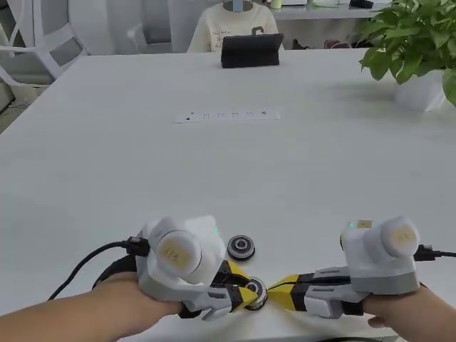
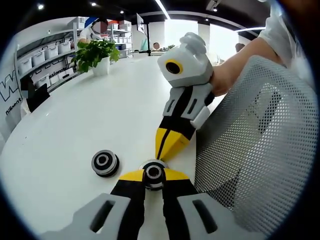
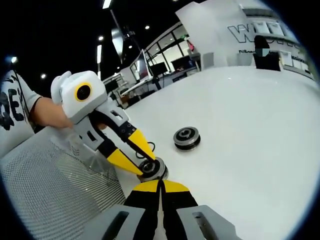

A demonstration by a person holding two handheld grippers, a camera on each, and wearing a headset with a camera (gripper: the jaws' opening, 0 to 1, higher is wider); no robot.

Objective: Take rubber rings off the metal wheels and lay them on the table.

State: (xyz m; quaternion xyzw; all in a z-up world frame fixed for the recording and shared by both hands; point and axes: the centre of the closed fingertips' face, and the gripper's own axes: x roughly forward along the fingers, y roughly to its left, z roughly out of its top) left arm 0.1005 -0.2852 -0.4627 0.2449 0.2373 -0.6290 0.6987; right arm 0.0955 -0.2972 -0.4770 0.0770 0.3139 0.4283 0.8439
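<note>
left gripper (image 2: 153, 176) is clamping a metal wheel (image 3: 152, 168), right gripper (image 3: 160, 186) is touching its rim with clenched jaws, second wheel (image 1: 241, 247) is lying on table (image 1: 228, 178) just beside.

Bright ceiling lights (image 2: 161, 9), soft shadows on the table (image 1: 228, 178), fisheye-warped edges.

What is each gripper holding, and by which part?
The left gripper clamps a metal wheel by its rim, a jaw each side. The right gripper touches that wheel's edge; whether it grips cannot be told.
</note>
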